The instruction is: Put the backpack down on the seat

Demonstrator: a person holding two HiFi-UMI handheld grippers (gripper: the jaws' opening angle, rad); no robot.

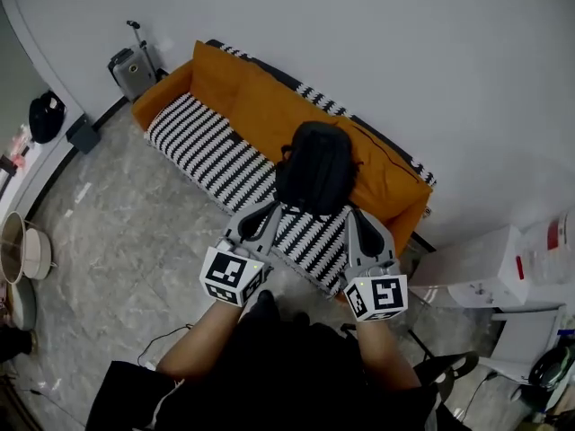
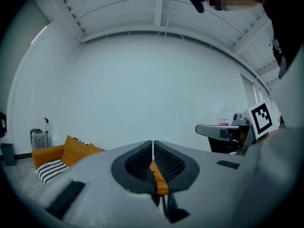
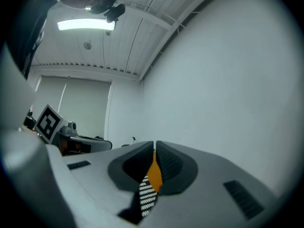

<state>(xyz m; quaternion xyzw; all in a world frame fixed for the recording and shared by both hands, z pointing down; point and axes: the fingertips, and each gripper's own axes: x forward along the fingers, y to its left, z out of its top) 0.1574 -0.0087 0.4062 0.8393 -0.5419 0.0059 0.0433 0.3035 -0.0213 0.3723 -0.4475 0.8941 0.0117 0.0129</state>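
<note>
Backpack (image 1: 314,169): black, soft-sided, with a rounded top. It stands upright on the black-and-white striped seat of the sofa (image 1: 202,142), toward the seat's right end in the head view, and its back rests against the orange back cushion. The left gripper (image 1: 268,212) and right gripper (image 1: 356,215) hover at the seat's front edge, just beside the backpack's base. Both sets of jaws are pressed together and pinch nothing.

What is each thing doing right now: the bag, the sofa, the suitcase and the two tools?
backpack: standing on the sofa seat, leaning on the orange back, not held
sofa: holding the backpack near its right end
left tool: shut, nothing in it
right tool: shut, nothing in it
suitcase: upright by the wall, handle pulled up
</note>
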